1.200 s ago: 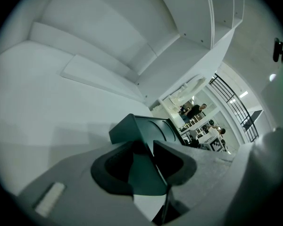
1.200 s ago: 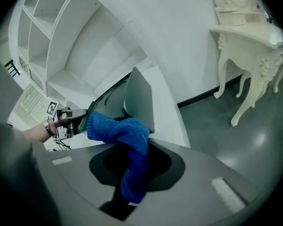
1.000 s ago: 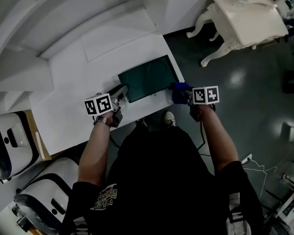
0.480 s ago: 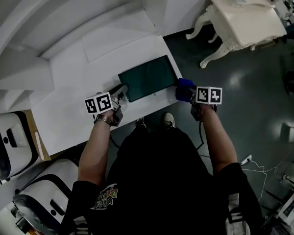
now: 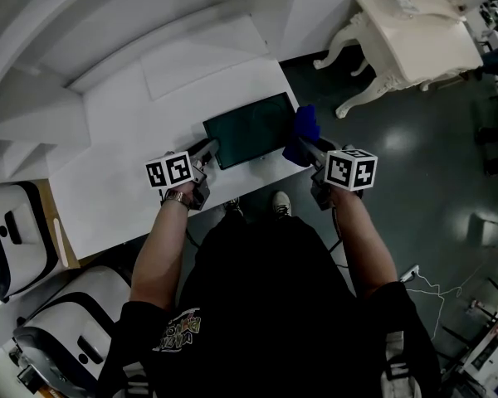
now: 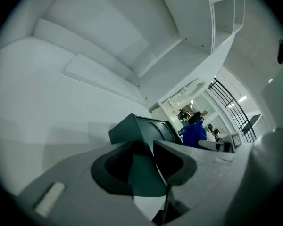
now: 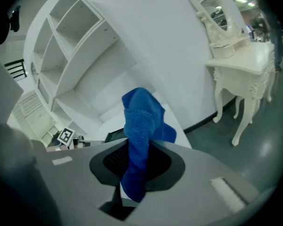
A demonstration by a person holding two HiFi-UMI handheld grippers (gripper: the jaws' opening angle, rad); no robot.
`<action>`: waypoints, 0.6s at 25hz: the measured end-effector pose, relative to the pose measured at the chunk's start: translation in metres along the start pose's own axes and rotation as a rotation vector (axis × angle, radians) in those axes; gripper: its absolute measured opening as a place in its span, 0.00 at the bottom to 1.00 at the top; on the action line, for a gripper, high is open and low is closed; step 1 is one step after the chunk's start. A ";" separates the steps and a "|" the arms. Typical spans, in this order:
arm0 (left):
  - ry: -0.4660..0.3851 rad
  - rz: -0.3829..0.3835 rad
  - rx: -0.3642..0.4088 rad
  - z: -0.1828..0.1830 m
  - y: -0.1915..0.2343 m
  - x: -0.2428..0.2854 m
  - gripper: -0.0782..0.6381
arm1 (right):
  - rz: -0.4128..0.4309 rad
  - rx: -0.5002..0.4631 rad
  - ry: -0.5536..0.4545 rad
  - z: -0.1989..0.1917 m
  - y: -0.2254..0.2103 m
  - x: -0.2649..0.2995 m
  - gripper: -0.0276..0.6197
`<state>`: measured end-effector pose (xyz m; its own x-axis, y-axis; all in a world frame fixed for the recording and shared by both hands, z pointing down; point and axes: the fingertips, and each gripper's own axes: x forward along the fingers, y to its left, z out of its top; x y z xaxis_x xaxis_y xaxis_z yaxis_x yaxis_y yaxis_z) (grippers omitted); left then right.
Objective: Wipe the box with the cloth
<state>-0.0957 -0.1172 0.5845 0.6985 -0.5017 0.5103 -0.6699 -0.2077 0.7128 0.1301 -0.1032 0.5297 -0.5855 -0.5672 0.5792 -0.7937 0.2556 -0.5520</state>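
Clamping the near left corner of the flat dark green box [image 5: 251, 128] with the left gripper [image 5: 206, 150], jaws clenched on it and no gap showing to either side of the green wedge in the left gripper view. Lying flat on the white table [image 5: 116, 160], close to the table's right end and front edge, long side running left to right. Pinching the blue cloth [image 5: 303, 129] in the right gripper [image 5: 305, 149], jaws closed tight round the middle of the fabric, with a bunched tuft standing up beyond the tips and a shorter tail hanging below them. Reaching in from the right, over the table's right end, with the cloth bunched at the right short edge of the box and overlapping that edge in the head view; impossible to tell from these views whether pressed against the surface or held just above it. Showing also in the left gripper view as a blue lump past the far end of the box. Carrying a marker cube [image 5: 168, 172] on the left gripper, above the left wrist, and a second marker cube [image 5: 351, 170] on the right gripper, well apart from the first, with the box between the two sets of jaws. Standing at the front of the table, both forearms stretched forward, one pale shoe [image 5: 282, 202] visible on the dark floor [image 5: 407, 139] below. Farther right on that floor, well apart from the table, an ornate cream side table [image 5: 415, 31] with curved legs.
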 end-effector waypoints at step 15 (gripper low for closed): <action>0.003 -0.014 -0.004 -0.001 -0.002 0.001 0.30 | 0.260 -0.179 0.252 -0.055 0.148 0.088 0.19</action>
<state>-0.0931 -0.1170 0.5837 0.7084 -0.4962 0.5020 -0.6593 -0.2110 0.7217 -0.0480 -0.0719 0.5319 -0.7750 -0.2614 0.5753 -0.6169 0.5100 -0.5994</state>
